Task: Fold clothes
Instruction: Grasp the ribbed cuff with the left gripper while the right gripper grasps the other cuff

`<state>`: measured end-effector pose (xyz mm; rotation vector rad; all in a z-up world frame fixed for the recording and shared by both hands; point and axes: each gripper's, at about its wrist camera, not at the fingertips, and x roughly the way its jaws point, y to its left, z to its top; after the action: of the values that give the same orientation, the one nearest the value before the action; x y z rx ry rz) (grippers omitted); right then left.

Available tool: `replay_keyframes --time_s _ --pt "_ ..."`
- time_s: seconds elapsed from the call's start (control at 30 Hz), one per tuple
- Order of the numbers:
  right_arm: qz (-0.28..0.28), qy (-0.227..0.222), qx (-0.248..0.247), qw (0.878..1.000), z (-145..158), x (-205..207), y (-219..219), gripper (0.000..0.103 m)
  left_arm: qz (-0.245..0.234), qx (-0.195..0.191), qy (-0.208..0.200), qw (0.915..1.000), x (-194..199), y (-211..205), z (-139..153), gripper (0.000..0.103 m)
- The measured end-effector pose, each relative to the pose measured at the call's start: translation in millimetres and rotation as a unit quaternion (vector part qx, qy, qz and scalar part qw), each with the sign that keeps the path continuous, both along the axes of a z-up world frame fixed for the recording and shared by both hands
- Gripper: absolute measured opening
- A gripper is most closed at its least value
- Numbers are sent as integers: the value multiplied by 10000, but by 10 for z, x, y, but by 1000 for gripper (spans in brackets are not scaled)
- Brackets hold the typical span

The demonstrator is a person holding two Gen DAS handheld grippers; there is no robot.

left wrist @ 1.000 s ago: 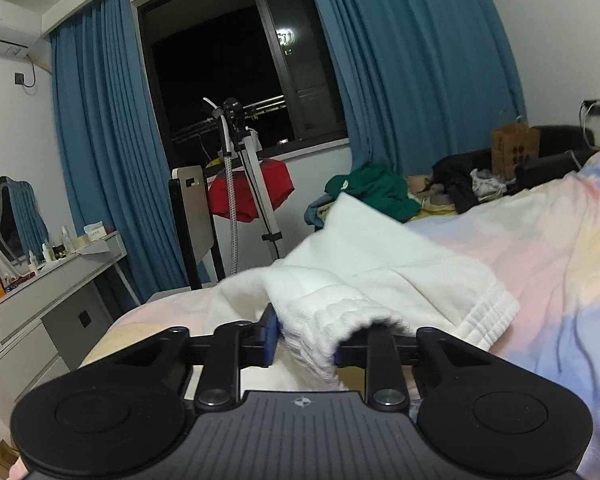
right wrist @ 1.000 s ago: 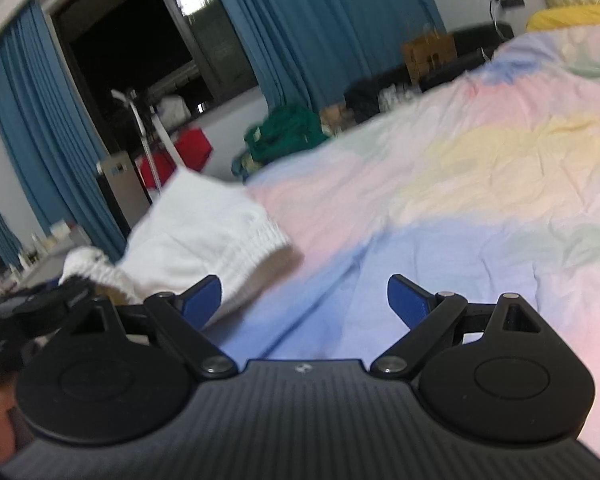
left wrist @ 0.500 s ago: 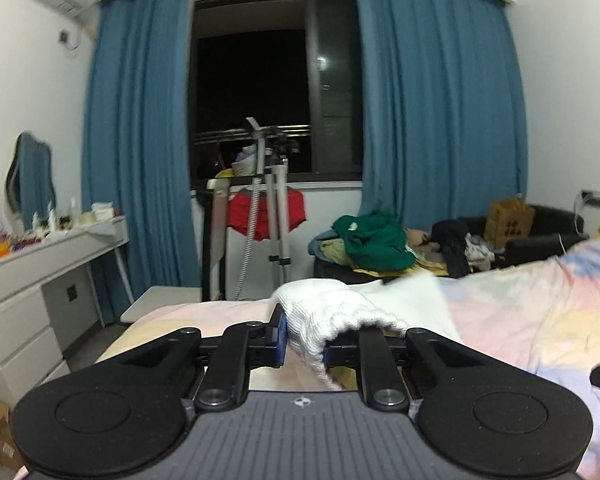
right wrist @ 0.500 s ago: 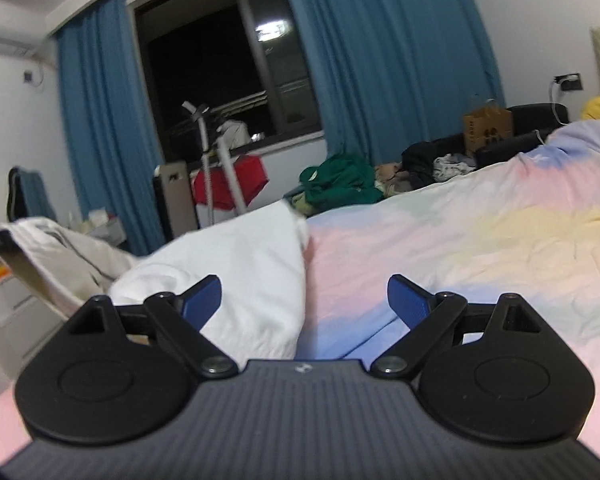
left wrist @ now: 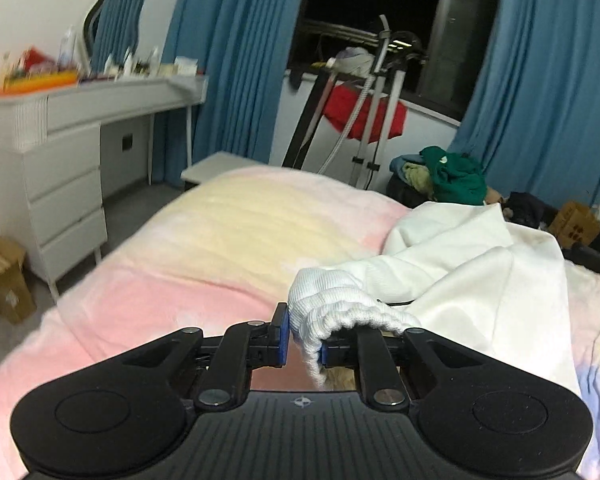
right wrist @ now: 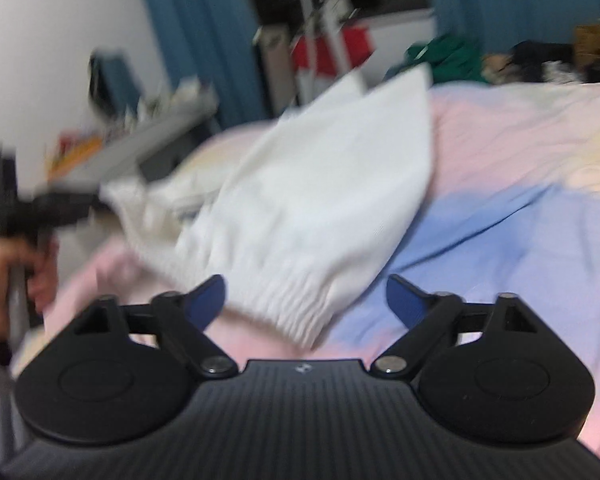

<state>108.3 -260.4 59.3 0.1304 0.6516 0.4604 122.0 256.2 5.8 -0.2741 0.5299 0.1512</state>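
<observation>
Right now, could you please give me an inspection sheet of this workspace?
Surface: bed, pastel cover, rumpled.
Job's things: white garment, partly lifted, ribbed cuff pinched.
Clutter: green clothes, boxes, dresser crowded with bottles.
Grippers: left gripper shut on the cuff; right gripper open, jaws just closing a little, ribbed hem between them, not pinched.
Cables: nothing seen on the bed.
Surroundings: blue curtains, dark window, stand with a red cloth.

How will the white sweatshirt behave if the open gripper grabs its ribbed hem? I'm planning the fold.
Probably floppy: the white sweatshirt sags from the left gripper, shut on its cuff. Its ribbed hem looks thick, likely gripping well. The right gripper, jaws just narrowing, holds nothing.
</observation>
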Motion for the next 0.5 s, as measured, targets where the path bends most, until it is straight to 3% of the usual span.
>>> replay_keyframes --time_s 0.07,0.17,0.2,0.23,0.43,0.5 --pt "53 151 -378 9992 -119 60 166 75 -2 -16 9 10000 59 33 -36 16" --pt "-190 325 -676 9970 -268 183 287 57 -42 58 23 10000 43 -64 -79 17" --pt "-290 358 -692 9965 -307 216 297 47 -61 78 62 9999 33 -117 -74 17" --pt "-394 388 -662 9963 -337 258 312 45 -48 65 114 9999 18 -167 -65 17" --pt "-578 178 -868 9944 -447 302 469 35 67 -937 341 9950 -132 -189 -58 21" --pt "-622 136 -812 9947 -436 286 444 28 13 -801 441 9958 -201 -254 -28 21"
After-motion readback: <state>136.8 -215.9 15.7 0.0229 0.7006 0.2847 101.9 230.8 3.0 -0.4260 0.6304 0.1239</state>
